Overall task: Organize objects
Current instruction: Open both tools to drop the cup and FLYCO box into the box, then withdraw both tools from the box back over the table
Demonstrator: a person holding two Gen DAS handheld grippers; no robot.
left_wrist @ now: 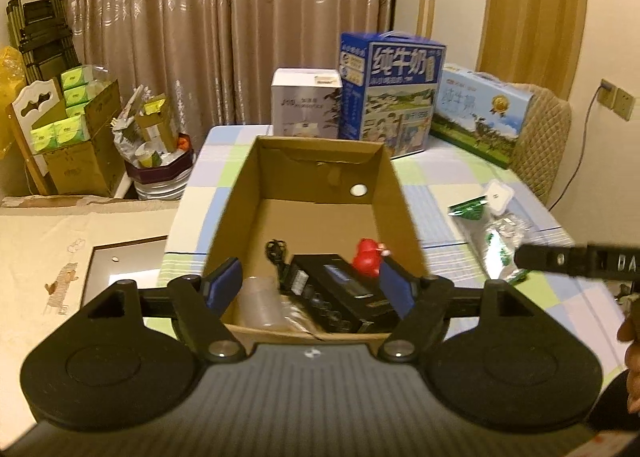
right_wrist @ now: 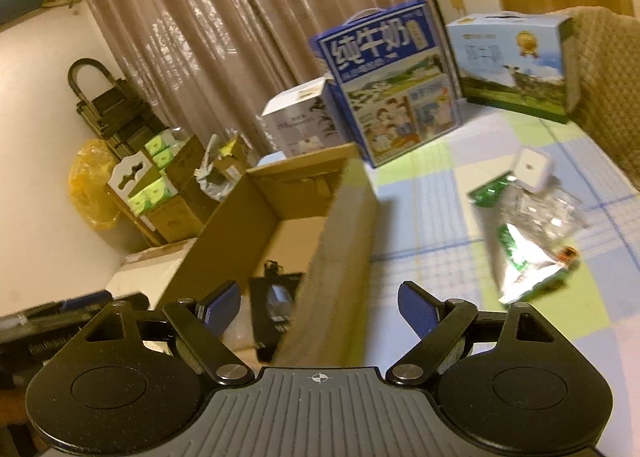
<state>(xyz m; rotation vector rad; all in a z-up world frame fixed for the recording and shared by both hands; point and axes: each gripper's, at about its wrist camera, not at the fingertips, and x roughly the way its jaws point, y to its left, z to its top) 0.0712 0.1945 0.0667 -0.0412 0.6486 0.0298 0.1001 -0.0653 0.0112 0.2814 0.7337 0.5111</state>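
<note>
Both grippers, left gripper [left_wrist: 316, 283] and right gripper [right_wrist: 318, 307], hover with fingers apart and empty at the cardboard box's [left_wrist: 394, 193] near end. Right of the box lies the foil packet [right_wrist: 524, 263], likely light, crinkly and slippery; I'd pinch its flat edge.

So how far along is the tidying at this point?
Partly done. The cardboard box already holds a black device, a red toy and a clear cup. Both the left hand-held gripper and right hand-held gripper are open and empty. Still out on the table: the foil packets and a small white container.

"纯牛奶" on blue milk carton [left_wrist: 390, 93]
</note>
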